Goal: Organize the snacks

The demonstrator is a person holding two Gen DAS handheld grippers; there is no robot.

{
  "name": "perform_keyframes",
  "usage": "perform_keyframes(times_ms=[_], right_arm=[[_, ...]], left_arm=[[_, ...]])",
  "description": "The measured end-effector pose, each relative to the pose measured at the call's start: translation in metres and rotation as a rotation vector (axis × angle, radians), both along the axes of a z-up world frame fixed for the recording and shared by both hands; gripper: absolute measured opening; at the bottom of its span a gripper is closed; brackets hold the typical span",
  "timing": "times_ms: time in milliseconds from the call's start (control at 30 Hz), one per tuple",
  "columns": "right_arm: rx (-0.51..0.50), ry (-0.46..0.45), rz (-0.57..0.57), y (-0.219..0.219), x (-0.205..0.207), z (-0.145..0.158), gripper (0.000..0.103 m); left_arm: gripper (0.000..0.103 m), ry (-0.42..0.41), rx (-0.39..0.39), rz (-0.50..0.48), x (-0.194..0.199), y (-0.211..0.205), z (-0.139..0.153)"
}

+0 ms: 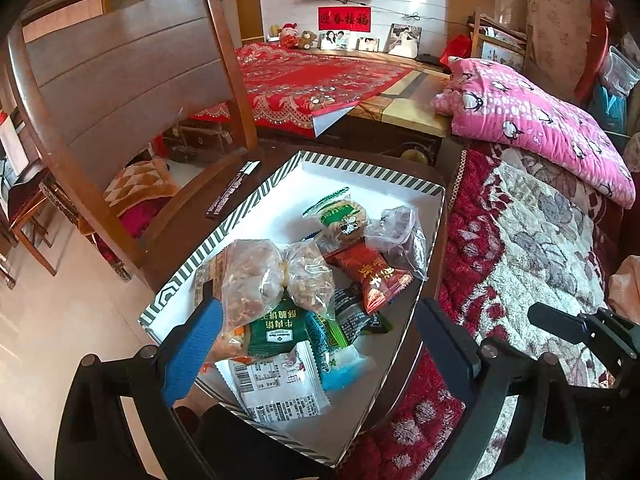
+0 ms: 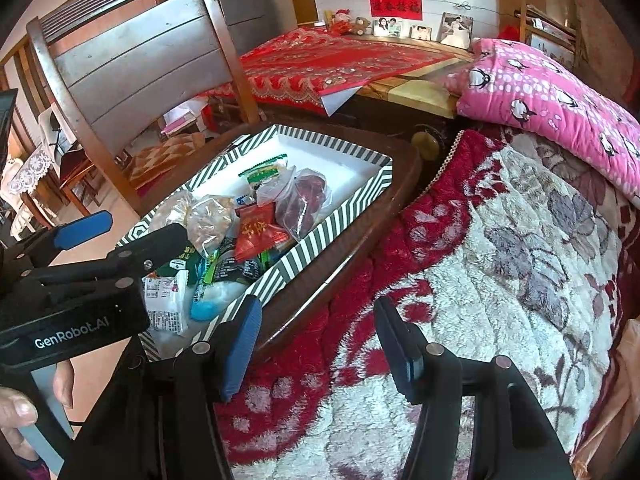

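- One striped box point(image 1: 256, 200) holds the snacks; it sits on a dark wooden worktop point(image 1: 176, 240), straight ahead of the left tongs and ahead-left of the right tongs.
- Snack packets visible in it, about nine: two clear bags of brownish pieces point(image 1: 250, 280), tied together; one red packet point(image 1: 376, 280); one round cake in green-white wrap point(image 1: 342, 216); one clear bag of dark red pieces point(image 1: 398, 232); one dark green packet point(image 1: 276, 332); one black packet point(image 1: 352, 312); one blue-white packet point(image 1: 336, 360); one white labelled packet point(image 1: 280, 388). Others may lie hidden underneath.
- Left tongs point(image 1: 316, 344): spread wide over the near end of the pile, gripping nothing.
- Right tongs point(image 2: 320, 348): partly spread, empty, over a red-and-cream blanket point(image 2: 500, 280) just right of the box.
- One long dark wrapper point(image 1: 232, 192) lies on the worktop left of the box.
- One pink pillow point(image 1: 536, 120) rests far ahead-right.
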State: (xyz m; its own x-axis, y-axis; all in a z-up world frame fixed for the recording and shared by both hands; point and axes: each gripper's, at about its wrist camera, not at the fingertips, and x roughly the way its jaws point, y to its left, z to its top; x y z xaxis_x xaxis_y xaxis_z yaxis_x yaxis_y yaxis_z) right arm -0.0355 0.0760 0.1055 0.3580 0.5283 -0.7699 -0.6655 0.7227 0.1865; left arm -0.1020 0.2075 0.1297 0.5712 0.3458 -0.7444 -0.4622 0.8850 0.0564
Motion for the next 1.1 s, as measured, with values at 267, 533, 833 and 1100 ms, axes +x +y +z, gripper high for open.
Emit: perform_keyframes(times_ms=[267, 533, 833, 1100], right_arm=[[-0.016, -0.002, 0.005, 0.005, 0.000, -0.005, 0.063], [-0.033, -0.004, 0.015, 0.009, 0.000, -0.007, 0.063], [-0.037, -0.002, 0.026, 0.014, -0.001, -0.007, 0.063], [-0.037, -0.005, 0.029, 0.016, -0.002, -0.007, 0.063]], left_arm=[[0.096, 0.013, -0.006, -0.002, 0.001, -0.001, -0.004], [0.096, 0.020, -0.025, -0.001, 0.003, 0.003, -0.007], [0.096, 0.019, -0.037, 0.003, 0.003, 0.005, -0.008], [0.096, 0.021, -0.061, 0.021, 0.004, 0.004, -0.011]])
